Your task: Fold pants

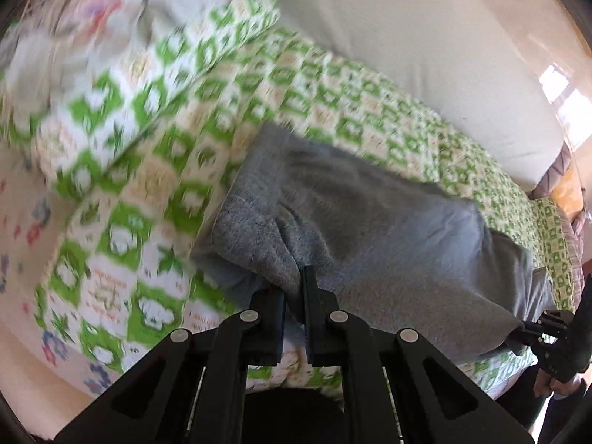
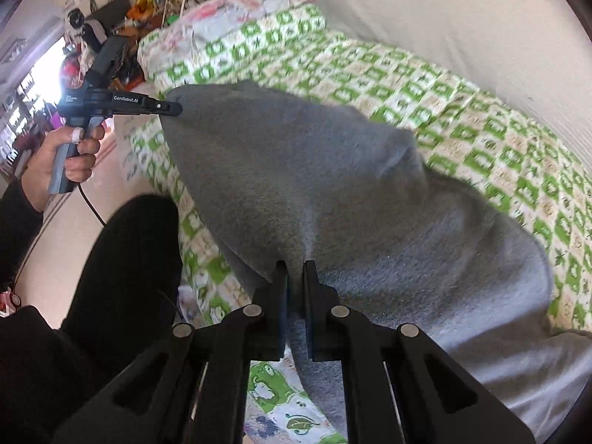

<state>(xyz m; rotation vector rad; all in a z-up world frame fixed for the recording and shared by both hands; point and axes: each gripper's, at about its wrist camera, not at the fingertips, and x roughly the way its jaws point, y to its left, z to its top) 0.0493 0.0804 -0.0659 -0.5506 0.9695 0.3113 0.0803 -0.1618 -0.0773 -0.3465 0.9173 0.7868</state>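
Note:
Grey fleece pants (image 1: 370, 222) lie across a bed with a green and white checked cover (image 1: 155, 170). My left gripper (image 1: 295, 281) is shut on a bunched edge of the pants and lifts it. My right gripper (image 2: 295, 270) is shut on another edge of the pants (image 2: 333, 192) and holds it up. In the right wrist view the left gripper (image 2: 174, 108) pinches the far corner of the cloth at upper left. In the left wrist view the right gripper (image 1: 518, 333) pinches the cloth at lower right. The pants hang taut between both grippers.
A folded quilt and pillows (image 1: 111, 55) are stacked at the head of the bed. A cream wall (image 1: 425, 55) runs along the far side. A cluttered shelf (image 2: 140, 11) stands beyond the bed. The person's dark-clothed leg (image 2: 125, 259) is by the bed edge.

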